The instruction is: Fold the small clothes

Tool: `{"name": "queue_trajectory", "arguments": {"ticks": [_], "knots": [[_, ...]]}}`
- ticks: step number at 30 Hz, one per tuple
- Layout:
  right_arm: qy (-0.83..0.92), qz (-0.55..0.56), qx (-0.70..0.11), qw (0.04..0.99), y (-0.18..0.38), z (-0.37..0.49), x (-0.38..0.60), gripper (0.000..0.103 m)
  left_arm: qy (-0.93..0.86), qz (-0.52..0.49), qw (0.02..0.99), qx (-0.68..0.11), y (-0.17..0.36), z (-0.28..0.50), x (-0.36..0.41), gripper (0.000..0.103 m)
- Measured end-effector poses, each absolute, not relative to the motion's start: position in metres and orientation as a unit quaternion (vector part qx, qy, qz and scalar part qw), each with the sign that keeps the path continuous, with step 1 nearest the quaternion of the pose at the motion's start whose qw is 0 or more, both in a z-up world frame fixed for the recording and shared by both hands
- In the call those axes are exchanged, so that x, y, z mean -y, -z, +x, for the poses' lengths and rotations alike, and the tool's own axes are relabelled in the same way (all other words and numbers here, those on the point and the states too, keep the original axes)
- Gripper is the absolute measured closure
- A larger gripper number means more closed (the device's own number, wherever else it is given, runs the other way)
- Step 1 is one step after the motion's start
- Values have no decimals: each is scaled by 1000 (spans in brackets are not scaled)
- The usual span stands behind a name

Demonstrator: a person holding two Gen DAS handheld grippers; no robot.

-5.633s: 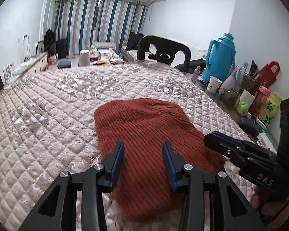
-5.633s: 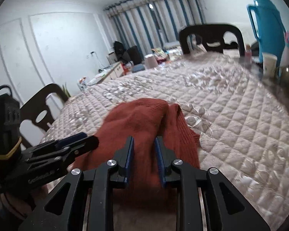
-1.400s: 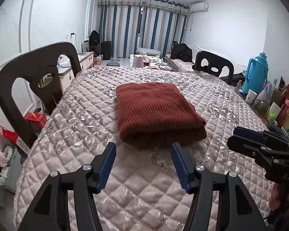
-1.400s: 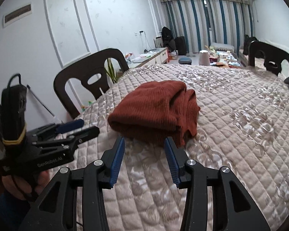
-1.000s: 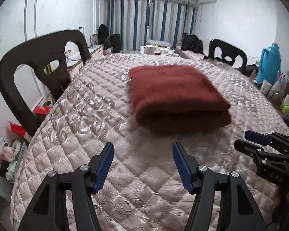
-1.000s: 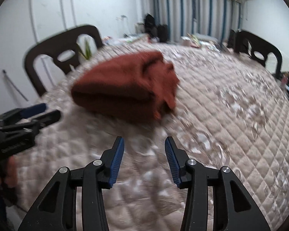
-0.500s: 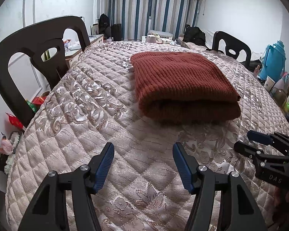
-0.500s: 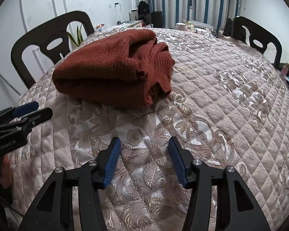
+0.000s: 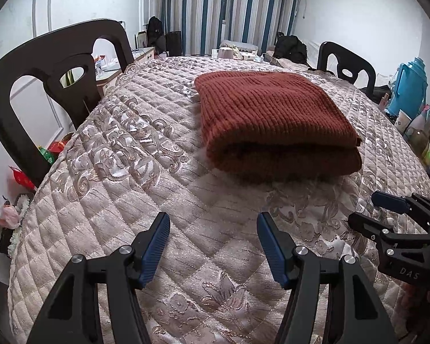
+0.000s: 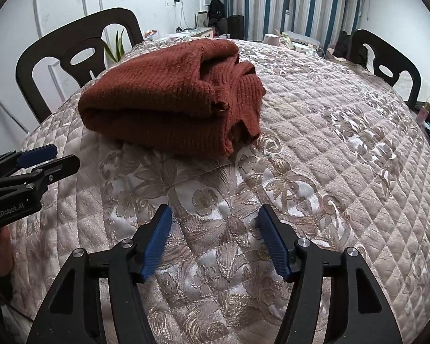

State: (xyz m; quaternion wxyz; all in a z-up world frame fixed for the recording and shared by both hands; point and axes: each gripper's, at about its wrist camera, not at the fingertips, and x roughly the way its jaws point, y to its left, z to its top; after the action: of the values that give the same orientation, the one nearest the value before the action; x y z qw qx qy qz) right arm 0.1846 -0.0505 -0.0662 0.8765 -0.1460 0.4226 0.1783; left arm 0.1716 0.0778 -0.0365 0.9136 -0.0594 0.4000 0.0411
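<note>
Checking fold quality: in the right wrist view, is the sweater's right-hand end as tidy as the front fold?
No: the sweater has a smooth rolled front fold, but its right-hand end shows bunched, uneven layers and a loose ribbed edge.

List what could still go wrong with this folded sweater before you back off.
1. In the right wrist view, the rust-red sweater has a sleeve and ribbed hem bunched loosely at its right end; that part may slump out of the fold.
2. The right gripper, nothing between its jaws as they open, and the open left gripper hang low over the quilted tablecloth; a fingertip could catch it and drag the stack.
</note>
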Motion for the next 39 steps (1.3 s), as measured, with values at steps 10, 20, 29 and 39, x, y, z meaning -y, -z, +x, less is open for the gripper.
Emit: {"name": "queue_trajectory", "arguments": {"ticks": [10,20,29,39], "knots": [[-177,-148,-422,877,66,184,49,39,-44,-60,915,-396,36,170,-79,37],[-177,-148,-423,876,66,184,49,39,-46,-51,916,-395,35,169,-77,37],[-177,-148,-423,876,66,184,49,39,-48,-53,917,-391,33,166,-76,37],[-177,-148,-423,876,66,184,49,39,-47,-50,917,-392,33,167,-74,37]]}}
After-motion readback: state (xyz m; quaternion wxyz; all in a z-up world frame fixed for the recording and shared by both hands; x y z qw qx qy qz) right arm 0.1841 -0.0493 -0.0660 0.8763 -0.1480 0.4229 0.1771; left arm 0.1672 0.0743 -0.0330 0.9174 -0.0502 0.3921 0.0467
